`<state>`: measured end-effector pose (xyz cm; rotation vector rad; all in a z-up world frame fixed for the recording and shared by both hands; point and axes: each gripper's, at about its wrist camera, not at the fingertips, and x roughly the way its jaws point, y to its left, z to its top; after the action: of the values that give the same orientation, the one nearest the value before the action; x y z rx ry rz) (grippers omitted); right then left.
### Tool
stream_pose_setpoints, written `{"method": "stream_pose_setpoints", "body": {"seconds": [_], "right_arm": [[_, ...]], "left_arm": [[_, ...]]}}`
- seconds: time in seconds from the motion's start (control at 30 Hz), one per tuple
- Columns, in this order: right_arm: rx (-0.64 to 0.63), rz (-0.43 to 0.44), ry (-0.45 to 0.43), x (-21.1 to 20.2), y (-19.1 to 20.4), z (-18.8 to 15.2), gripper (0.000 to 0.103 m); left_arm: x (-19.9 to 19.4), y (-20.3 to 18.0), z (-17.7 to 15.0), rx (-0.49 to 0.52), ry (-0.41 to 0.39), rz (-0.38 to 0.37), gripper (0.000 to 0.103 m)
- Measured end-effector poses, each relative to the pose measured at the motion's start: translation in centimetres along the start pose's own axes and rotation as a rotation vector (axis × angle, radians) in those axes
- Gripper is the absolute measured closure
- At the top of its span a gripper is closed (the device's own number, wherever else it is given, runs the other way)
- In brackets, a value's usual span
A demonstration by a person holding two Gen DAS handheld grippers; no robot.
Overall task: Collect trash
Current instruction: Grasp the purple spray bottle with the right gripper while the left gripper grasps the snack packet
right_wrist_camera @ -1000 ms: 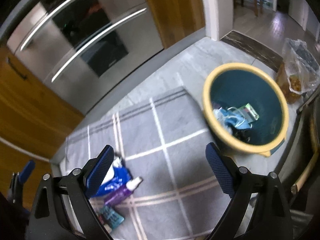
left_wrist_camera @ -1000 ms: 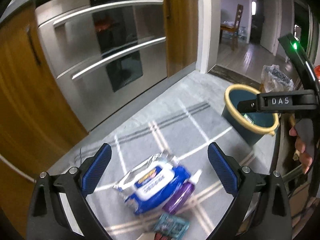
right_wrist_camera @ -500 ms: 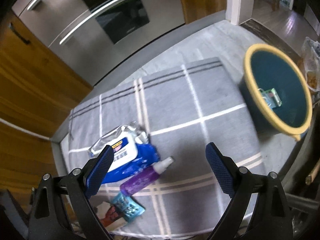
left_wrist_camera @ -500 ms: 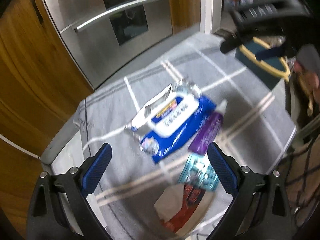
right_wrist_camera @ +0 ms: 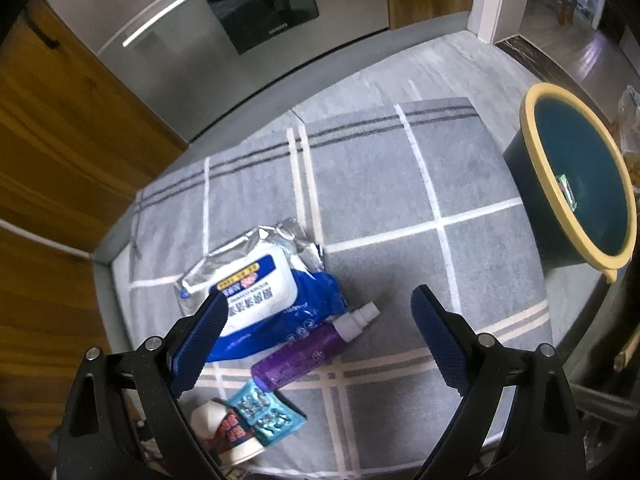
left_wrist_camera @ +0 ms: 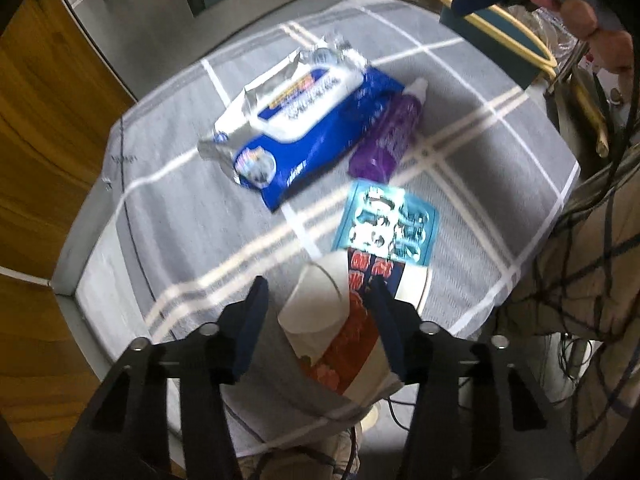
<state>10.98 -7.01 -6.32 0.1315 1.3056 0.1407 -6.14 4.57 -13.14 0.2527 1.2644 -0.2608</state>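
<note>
Since a second earlier the left gripper (left_wrist_camera: pixel 316 320) had dropped from looking across the floor to hanging almost straight over the litter, and its jaws had just been closing, from wide apart to about half; the crushed paper cup (left_wrist_camera: pixel 340 320) lay between them at the near edge of the grey checked cloth (left_wrist_camera: pixel 192 216), the right pad seemingly at its red-printed side and the left pad apart from it, so the grip did not look made yet; the right gripper (right_wrist_camera: pixel 320 336) had swung from the bin (right_wrist_camera: pixel 576 196) toward the pile, its jaws spread wide with nothing in them, hovering over the purple spray bottle (right_wrist_camera: pixel 308 352); the cup looked light and already dented, likely to fold flat under pressure, so a hold across its creased body rather than its open rim seemed safest; the blue wipes pack (left_wrist_camera: pixel 304 128), farther off and left of the bottle, appeared soft and slack with a slippery foil skin, best pinched at a crimped end; the bottle, stiff and round, could roll, so its middle was the place; the teal blister pack (left_wrist_camera: pixel 386 228), thin and flat, touching the cup's far end, would be awkward to lift off the cloth; motion blur smeared the left view, the cup's near end was cut off behind the fingers, its contents could not be told, and only one small item showed inside the bin at far right.
</note>
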Motion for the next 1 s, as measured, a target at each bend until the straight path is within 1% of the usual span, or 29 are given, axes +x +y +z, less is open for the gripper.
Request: {"method": "stream_pose_setpoints", "body": {"seconds": [0.07, 0.1, 0.13, 0.2, 0.23, 0.27, 0.33, 0.4, 0.53, 0.7, 0.87, 0.97, 1.0], "right_arm": [[0.003, -0.004, 0.016, 0.5, -0.1, -0.2, 0.013], [0.007, -0.003, 0.024, 0.8, -0.3, -0.3, 0.019], [0.012, -0.004, 0.038, 1.2, -0.4, -0.4, 0.026], [0.032, -0.001, 0.082, 2.3, -0.7, -0.9, 0.038], [0.043, 0.002, 0.104, 2.9, -0.8, -1.1, 0.044], [0.051, 0.005, 0.123, 3.4, -0.9, -1.4, 0.046], [0.072, 0.023, 0.162, 4.3, -1.0, -1.9, 0.054], [0.086, 0.038, 0.193, 5.0, -0.8, -2.4, 0.058], [0.119, 0.056, 0.227, 5.9, -0.9, -2.8, 0.059], [0.134, 0.042, 0.251, 7.0, -0.7, -3.1, 0.059], [0.084, 0.028, 0.26, 7.9, 0.1, -3.1, 0.058], [0.08, 0.026, 0.255, 7.6, 0.2, -3.2, 0.065], [0.083, 0.029, 0.25, 7.4, 0.1, -3.3, 0.07]], "left_arm": [[0.4, -0.2, -0.1, 0.009, 0.019, -0.009, 0.057], [0.5, -0.3, -0.1, 0.018, 0.027, -0.007, 0.059], [0.8, -0.6, -0.2, 0.028, 0.036, -0.005, 0.062], [1.1, -0.6, -0.1, 0.033, 0.042, -0.003, 0.067], [1.2, -0.6, -0.1, 0.03, 0.04, 0.002, 0.075], [1.2, -0.5, 0.0, 0.026, 0.041, 0.002, 0.08], [1.3, -0.4, 0.1, 0.027, 0.034, 0.003, 0.082], [1.2, -0.7, 0.2, 0.047, 0.023, 0.014, 0.085], [0.6, -1.1, 0.7, 0.076, -0.018, 0.039, 0.093], [0.4, -1.3, 1.1, 0.089, -0.032, 0.045, 0.094], [0.2, -1.7, 1.2, 0.109, -0.045, 0.033, 0.095], [-0.3, -2.0, 1.5, 0.118, -0.062, 0.012, 0.095], [-0.6, -2.2, 1.6, 0.12, -0.073, 0.004, 0.095]]}}
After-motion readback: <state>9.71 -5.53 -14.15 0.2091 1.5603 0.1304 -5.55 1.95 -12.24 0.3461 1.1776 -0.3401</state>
